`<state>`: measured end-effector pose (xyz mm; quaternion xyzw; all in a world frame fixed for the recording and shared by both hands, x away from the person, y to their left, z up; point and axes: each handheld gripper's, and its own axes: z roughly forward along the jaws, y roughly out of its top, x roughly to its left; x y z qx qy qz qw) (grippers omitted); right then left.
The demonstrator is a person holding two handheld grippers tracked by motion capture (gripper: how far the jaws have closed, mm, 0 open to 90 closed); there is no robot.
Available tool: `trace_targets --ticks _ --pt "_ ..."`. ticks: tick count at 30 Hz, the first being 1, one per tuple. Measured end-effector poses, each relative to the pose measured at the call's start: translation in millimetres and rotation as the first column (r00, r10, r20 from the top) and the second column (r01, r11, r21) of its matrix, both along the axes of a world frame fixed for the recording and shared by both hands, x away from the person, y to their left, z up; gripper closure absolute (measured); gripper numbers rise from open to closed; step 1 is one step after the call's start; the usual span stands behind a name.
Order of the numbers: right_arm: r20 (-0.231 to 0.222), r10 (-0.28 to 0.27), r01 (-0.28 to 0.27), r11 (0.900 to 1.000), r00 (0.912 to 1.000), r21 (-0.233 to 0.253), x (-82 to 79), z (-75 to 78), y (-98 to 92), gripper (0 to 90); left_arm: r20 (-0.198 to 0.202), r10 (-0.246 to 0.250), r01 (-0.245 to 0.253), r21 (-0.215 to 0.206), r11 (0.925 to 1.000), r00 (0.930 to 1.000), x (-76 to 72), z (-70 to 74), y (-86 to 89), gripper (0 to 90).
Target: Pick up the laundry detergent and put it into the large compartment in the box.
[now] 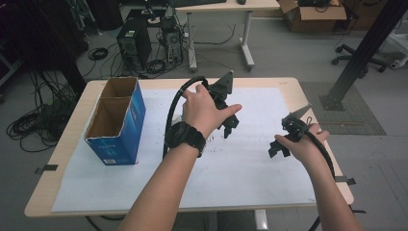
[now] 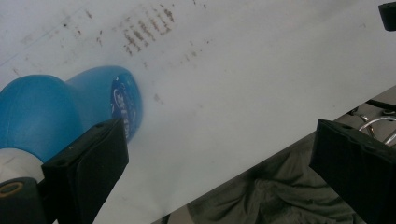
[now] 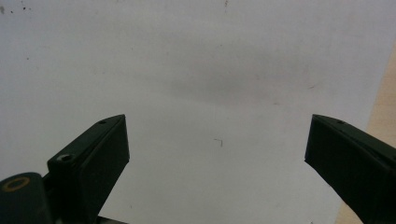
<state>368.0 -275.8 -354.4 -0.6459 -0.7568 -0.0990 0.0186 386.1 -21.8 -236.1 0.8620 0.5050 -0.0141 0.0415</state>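
Observation:
My left gripper [image 1: 229, 126] hovers over the middle of the white paper sheet [image 1: 250, 168], and its jaws stand wide apart. In the left gripper view, my left gripper [image 2: 219, 140] has a blue rounded bottle [image 2: 60, 107] with a white cap lying on the paper just behind its left jaw, not between the jaws. My right gripper [image 1: 277, 148] is held low over the paper's right side. In the right gripper view, my right gripper [image 3: 217, 135] is open with nothing but bare paper between its jaws.
An open blue cardboard box [image 1: 118, 120] stands on the table's left part. The wooden table edge [image 1: 317, 125] runs close to the right hand. Cables trail from both grippers. Beyond the table are a desk, computer towers and floor cables.

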Motion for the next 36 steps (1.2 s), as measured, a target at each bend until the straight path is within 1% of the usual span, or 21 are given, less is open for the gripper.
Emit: trace_targets --ticks 6,9,11,12,14,16,21,24,25,29,30,36 --pt "0.005 -0.001 0.001 1.000 1.0000 -0.002 -0.1 0.9 0.0 6.4 0.001 -0.003 0.003 0.000 1.0000 1.0000 -0.8 1.8 1.3 4.6" --pt "0.002 0.003 -0.003 1.000 1.0000 0.003 -0.1 1.0 1.0 6.5 0.002 -0.006 0.006 -0.006 1.0000 1.0000 0.0 4.0 2.3 4.6" --pt "-0.001 0.006 -0.006 1.000 1.0000 -0.002 0.1 1.0 1.5 6.5 0.005 -0.006 0.006 -0.002 1.0000 1.0000 0.4 6.2 2.2 4.7" --pt "0.004 0.009 -0.009 1.000 1.0000 0.000 0.5 0.8 1.4 6.5 0.010 -0.006 0.006 -0.011 0.9999 0.9999 0.4 7.1 2.2 4.6" --pt "0.006 0.007 -0.007 1.000 1.0000 0.000 1.8 1.2 1.9 6.4 0.006 -0.015 0.015 -0.019 0.9997 0.9999 0.7 7.8 2.1 4.6" --pt "0.003 0.008 -0.008 1.000 1.0000 0.003 2.3 0.8 2.4 6.5 0.006 -0.018 0.018 -0.012 0.9998 0.9998 1.7 8.3 1.8 4.6" --pt "0.005 0.007 -0.007 1.000 1.0000 -0.002 3.1 0.6 2.8 6.5 0.008 -0.018 0.019 -0.017 0.9997 0.9998 2.6 10.5 3.1 4.7" --pt "0.007 0.008 -0.008 1.000 0.9999 -0.002 3.2 0.8 2.7 6.5 0.010 -0.020 0.021 -0.016 0.9997 0.9997 3.6 13.9 5.2 4.7" --pt "0.007 0.008 -0.008 1.000 0.9999 -0.004 3.2 1.3 2.4 6.5 0.015 -0.016 0.017 -0.024 0.9996 0.9998 3.9 16.9 7.0 4.7" --pt "0.005 0.006 -0.006 1.000 1.0000 -0.005 3.3 2.4 1.9 6.5 0.019 -0.016 0.016 -0.021 0.9996 0.9997 4.7 21.6 10.6 4.7" --pt "0.010 0.007 -0.007 1.000 0.9999 -0.003 3.4 2.7 1.7 6.5 0.022 -0.012 0.013 -0.030 0.9995 0.9997 4.9 24.1 13.2 4.6" --pt "0.013 0.012 -0.012 1.000 0.9998 -0.003 3.9 4.1 2.3 6.5 0.028 -0.007 0.008 -0.025 0.9997 0.9996 7.3 29.8 22.1 4.6"
